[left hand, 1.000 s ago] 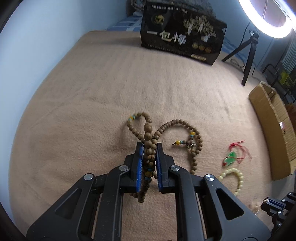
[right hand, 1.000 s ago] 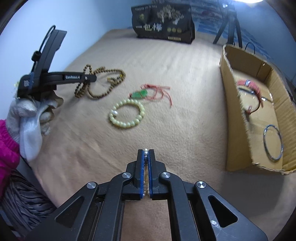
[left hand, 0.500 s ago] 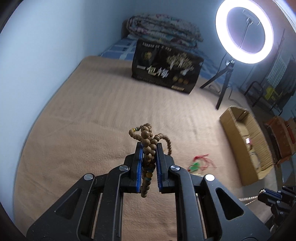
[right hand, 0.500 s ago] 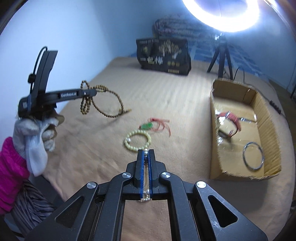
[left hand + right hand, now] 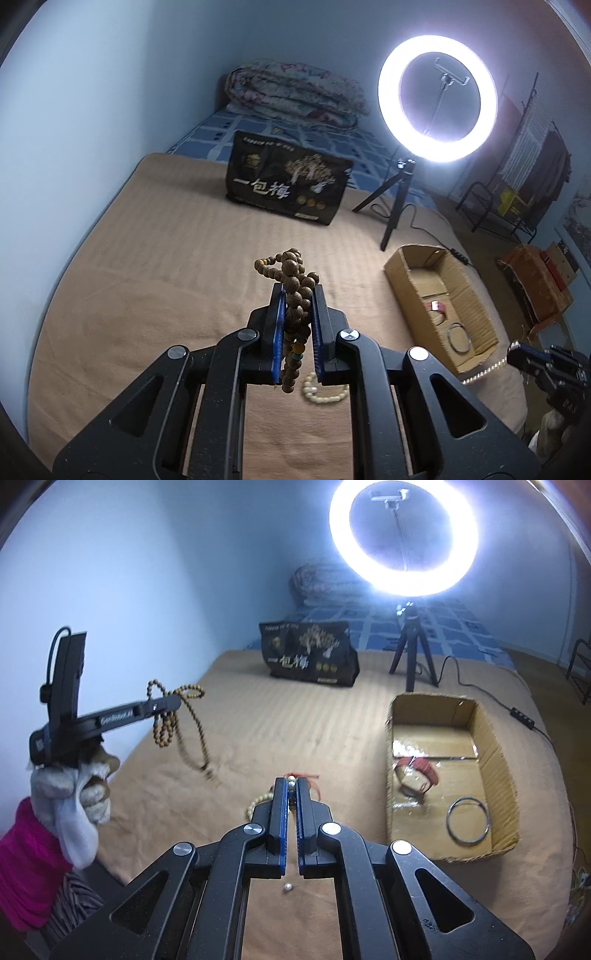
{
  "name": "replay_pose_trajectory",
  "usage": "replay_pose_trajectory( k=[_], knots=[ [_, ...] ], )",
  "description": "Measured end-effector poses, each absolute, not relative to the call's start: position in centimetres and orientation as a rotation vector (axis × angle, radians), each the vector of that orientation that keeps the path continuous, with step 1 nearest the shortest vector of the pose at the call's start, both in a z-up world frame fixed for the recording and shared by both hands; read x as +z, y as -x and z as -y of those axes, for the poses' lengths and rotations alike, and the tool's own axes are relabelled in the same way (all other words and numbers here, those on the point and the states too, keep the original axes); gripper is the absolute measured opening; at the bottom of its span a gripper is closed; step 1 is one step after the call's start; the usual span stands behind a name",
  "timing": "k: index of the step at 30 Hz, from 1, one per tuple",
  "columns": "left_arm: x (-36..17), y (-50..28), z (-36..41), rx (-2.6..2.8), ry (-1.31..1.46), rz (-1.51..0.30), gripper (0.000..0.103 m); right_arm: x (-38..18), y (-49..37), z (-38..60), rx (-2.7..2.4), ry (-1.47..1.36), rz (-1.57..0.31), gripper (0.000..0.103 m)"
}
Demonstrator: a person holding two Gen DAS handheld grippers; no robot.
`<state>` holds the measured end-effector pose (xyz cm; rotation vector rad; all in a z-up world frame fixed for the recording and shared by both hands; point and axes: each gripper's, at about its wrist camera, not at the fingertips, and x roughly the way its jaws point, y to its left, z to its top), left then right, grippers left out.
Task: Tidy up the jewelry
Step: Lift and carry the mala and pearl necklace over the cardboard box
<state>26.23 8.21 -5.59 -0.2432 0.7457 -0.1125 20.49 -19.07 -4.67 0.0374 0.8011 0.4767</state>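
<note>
Two hand-held grippers are raised above a tan blanket-covered bed (image 5: pixel 155 280). Nearest, the right hand-held gripper (image 5: pixel 291 794) has its blue-lined jaws pressed on a thin strand of small pale beads (image 5: pixel 291 783), with one bead (image 5: pixel 287 887) hanging below. The left hand-held gripper (image 5: pixel 298 302) pinches a bunched brown wooden bead necklace (image 5: pixel 293 280); in the right wrist view its loops dangle clear of the bed, and white lettering on the gripper's side reads roughly "GenRobot.AI". Below on the blanket lies a pale yellow-green bead bracelet (image 5: pixel 325 392), with a red cord (image 5: pixel 306 775) just beyond the right jaws. Further right sits an open cardboard box (image 5: pixel 491 738) holding a metal bangle (image 5: pixel 468 821) and a red band (image 5: pixel 421 770). Beyond, a black bag (image 5: pixel 288 181) printed with "一包梅" and a gold tree stands upright, beside a lit ring light (image 5: pixel 437 98) on a tripod. Farthest is a folded quilt (image 5: pixel 295 92).
</note>
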Motion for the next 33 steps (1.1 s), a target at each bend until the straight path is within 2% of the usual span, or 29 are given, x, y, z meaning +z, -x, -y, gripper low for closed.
replay_pose_trajectory(
  k=[20, 33],
  knots=[
    [-1.7, -28.7, -0.3, -0.253, 0.214, -0.700, 0.011, -0.4, -23.0, 25.8, 0.342, -0.140, -0.676, 0.003],
    [-1.9, -32.8, 6.6, -0.332, 0.167, -0.724, 0.011, -2.3, -25.2, 30.4, 0.268, -0.205, -0.719, 0.003]
  ],
)
